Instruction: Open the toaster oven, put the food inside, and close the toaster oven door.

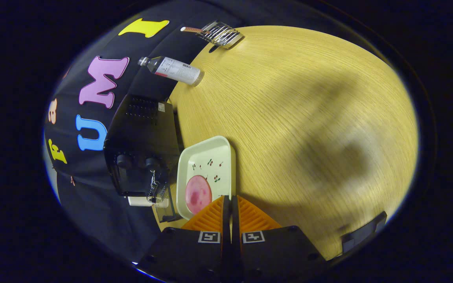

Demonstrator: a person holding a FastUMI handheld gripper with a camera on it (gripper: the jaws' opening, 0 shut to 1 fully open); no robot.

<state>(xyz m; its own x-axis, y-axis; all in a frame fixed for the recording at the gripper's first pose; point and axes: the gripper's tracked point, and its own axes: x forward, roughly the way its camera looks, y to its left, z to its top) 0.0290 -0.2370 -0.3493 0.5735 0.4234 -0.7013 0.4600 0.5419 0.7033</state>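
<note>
From the gripper view I saw the gripper [231, 204] with its jaws pressed together, only a thin seam between the two fingers and nothing held in them. Their tips sat over the near rim of a pale rectangular tray [210, 157] lying on the wooden table [309, 118]. The tray had small cherry prints across its floor, and a round pink slice of food [198, 194] rested in its near part, just ahead of the fingers and slightly to one side of them, not touching them as far as I could tell. Right beside the tray stood the black toaster oven [142, 149], pushed up against the cloth wall of the booth. I could make out two dark knobs [138, 162] on its front and a vent grid on its housing. A pale handle [144, 202] showed at the oven's near end, with something that looked like a glass door panel next to it, but I could not tell from this angle whether the door was ajar or fully shut. Farther along the table's edge, well beyond the oven, a clear plastic bottle [173, 70] with a white label stood against the wall. Past that, at the far end, was a metal wire rack [219, 34] with a wooden handle. A large soft shadow lay across the open middle of the table.
</note>
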